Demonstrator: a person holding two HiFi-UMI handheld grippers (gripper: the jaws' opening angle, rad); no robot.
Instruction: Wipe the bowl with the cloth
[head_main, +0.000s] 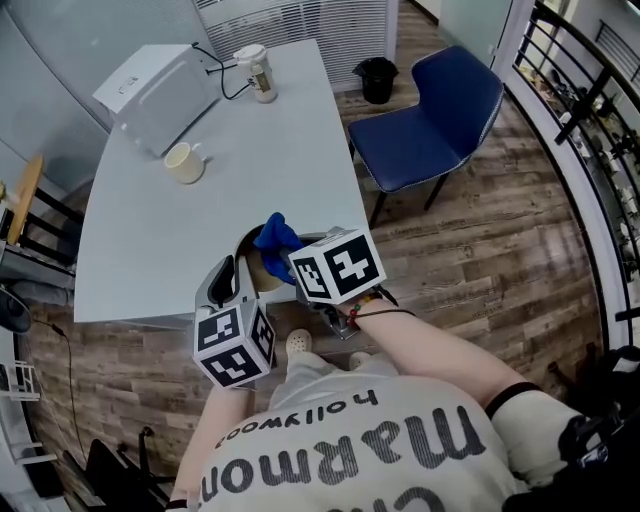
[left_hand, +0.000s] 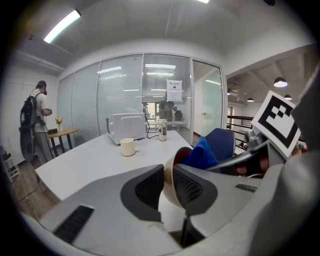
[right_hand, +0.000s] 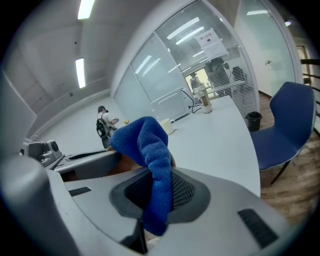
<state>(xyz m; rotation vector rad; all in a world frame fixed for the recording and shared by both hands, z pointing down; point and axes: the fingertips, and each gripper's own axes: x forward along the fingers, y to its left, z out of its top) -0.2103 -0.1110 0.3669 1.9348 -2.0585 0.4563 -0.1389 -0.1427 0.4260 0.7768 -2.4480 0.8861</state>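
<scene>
A tan bowl (head_main: 256, 270) is tipped on its side just above the near edge of the grey table (head_main: 170, 240). My left gripper (head_main: 238, 272) is shut on the bowl's rim. In the left gripper view the rim (left_hand: 168, 184) sits clamped between the two dark pads of that gripper (left_hand: 169, 188). A blue cloth (head_main: 277, 237) is bunched inside the bowl's mouth, and my right gripper (head_main: 293, 262) is shut on it. In the right gripper view the cloth (right_hand: 150, 145) rises from between the pads of the right gripper (right_hand: 159, 192), against the bowl's brown inside (right_hand: 127, 165).
On the table's far side stand a white appliance (head_main: 160, 95), a cream mug (head_main: 184, 163) and a tall lidded cup (head_main: 256, 72). A blue chair (head_main: 430, 120) and a black bin (head_main: 377, 80) are at the right. A person with a backpack (left_hand: 35, 120) stands far off.
</scene>
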